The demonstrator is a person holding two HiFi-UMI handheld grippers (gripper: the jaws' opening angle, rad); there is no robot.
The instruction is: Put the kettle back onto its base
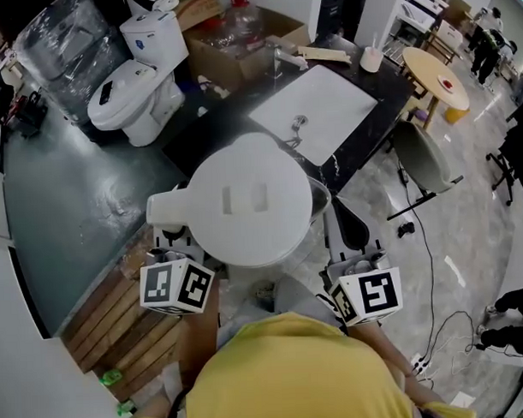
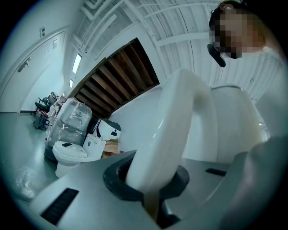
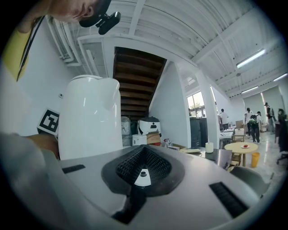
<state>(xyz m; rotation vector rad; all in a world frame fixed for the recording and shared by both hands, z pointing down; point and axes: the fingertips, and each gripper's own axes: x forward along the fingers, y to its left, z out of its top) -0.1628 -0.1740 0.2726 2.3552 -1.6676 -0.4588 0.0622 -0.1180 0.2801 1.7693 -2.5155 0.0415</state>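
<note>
Currently the left gripper [image 2: 153, 182] has its jaws clamped on the handle [image 2: 177, 130] of the kettle [image 1: 248, 200], which is upright and held in the air. The right gripper [image 3: 143, 174], jaws together and empty, sits just right of it. No base is identifiable; the tabletop [image 1: 373, 97] lies ahead.

The white kettle [image 1: 253, 200], lid shut, apparently upright, hangs by its handle [image 2: 176, 134] in the left gripper [image 2: 153, 192].
</note>
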